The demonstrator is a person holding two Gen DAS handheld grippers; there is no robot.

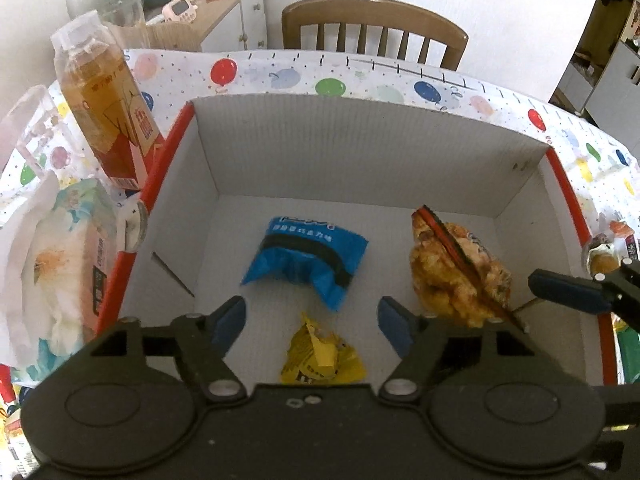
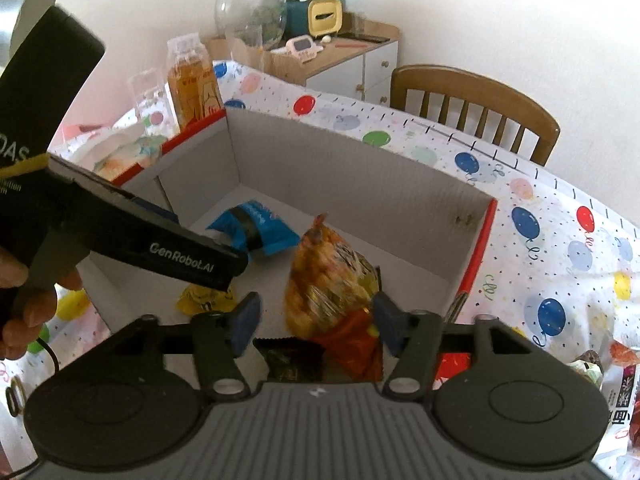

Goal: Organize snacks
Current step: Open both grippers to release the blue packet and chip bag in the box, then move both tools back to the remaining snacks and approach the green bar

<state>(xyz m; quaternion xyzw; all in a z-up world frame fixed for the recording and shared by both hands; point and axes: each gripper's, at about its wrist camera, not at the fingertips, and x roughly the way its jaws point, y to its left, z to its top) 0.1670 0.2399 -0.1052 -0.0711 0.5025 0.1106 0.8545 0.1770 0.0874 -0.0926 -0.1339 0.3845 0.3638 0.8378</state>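
Crinkled yellow wrapper [image 1: 322, 354], corrugated box [image 1: 360, 160]

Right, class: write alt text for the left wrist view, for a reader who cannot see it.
An open claw hovers over a white cardboard box holding three snacks: a blue packet, a yellow wrapper and an orange snack bag. A drink bottle and tissue pack stand left of it.
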